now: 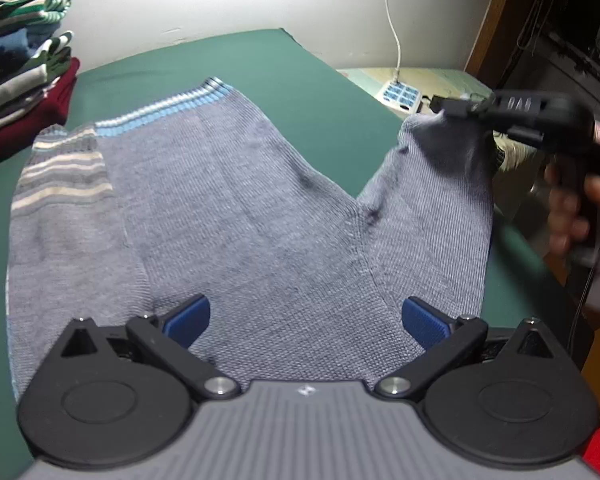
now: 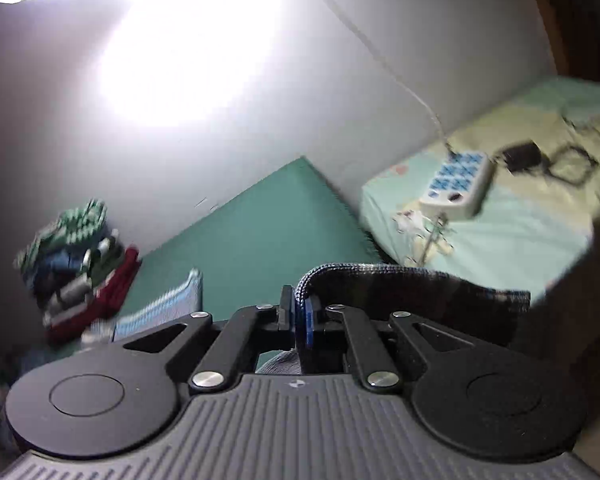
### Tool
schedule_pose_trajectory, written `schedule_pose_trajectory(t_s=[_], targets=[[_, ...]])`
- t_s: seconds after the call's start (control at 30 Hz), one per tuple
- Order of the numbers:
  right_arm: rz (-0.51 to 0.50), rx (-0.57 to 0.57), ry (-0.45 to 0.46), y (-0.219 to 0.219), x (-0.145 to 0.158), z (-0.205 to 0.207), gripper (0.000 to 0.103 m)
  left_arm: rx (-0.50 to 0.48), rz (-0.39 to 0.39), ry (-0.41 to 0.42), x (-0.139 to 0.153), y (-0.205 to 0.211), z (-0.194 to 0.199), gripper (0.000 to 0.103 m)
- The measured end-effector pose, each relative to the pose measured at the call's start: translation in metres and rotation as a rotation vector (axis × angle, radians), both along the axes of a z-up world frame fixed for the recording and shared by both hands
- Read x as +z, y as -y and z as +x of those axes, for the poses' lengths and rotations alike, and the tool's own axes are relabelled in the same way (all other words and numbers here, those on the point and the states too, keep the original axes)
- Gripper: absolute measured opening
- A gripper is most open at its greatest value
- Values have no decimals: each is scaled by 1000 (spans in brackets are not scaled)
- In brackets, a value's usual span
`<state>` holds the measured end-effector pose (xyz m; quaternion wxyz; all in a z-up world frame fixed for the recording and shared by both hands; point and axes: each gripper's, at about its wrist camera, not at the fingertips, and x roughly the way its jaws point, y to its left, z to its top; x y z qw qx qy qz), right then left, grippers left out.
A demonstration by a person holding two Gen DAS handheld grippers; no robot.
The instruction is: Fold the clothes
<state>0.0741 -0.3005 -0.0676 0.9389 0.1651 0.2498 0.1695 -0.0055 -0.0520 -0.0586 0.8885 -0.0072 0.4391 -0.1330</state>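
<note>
A grey-blue knit sweater (image 1: pixel 236 208) lies spread on the green mat (image 1: pixel 228 60), its striped hem at the far end and one striped sleeve folded in on the left. My left gripper (image 1: pixel 306 322) hovers open over the near part of the sweater, blue pads wide apart and nothing between them. The right gripper (image 1: pixel 456 110), held by a hand, has the other sleeve lifted off the mat at the right edge. In the right wrist view this gripper (image 2: pixel 298 318) is shut on the sleeve's cuff (image 2: pixel 380 276), which arches up from between the pads.
A stack of folded clothes (image 1: pixel 24 64) sits at the far left of the mat. Beyond the mat's right edge lie a white power strip (image 1: pixel 400 94) with its cord and a pale sheet (image 2: pixel 500 216). A white wall stands behind.
</note>
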Motion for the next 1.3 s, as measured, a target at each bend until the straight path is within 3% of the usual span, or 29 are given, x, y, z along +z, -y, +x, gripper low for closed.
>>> schedule_pose_trajectory(t_s=[0.13, 0.3, 0.43, 0.53, 0.67, 0.87, 0.97, 1.03, 1.13, 1.3], targets=[[-246, 241, 103, -71, -7, -16, 6, 42, -40, 40, 17, -23, -8, 102], [-400, 472, 99, -124, -22, -46, 7, 98, -62, 85, 32, -55, -24, 102], [-441, 518, 2, -132, -29, -55, 26, 97, -49, 84, 29, -63, -29, 102], [-323, 516, -81, -111, -18, -56, 29, 71, -34, 90, 25, -63, -27, 102], [-132, 324, -201, -61, -6, -47, 33, -47, 6, 125, 28, -39, -19, 102], [228, -96, -443, 13, -32, -20, 36, -292, 181, 220, 27, 28, 1, 102], [413, -184, -539, 20, -53, -7, 36, -357, 216, 237, 24, 51, 10, 102], [470, -220, -565, 19, -61, -2, 34, -364, 231, 234, 20, 58, 14, 102], [461, -220, -552, 11, -61, 5, 19, -371, 266, 237, 15, 67, 19, 102], [362, -147, -414, 5, -35, 8, 14, -362, 310, 267, 11, 74, 22, 102]])
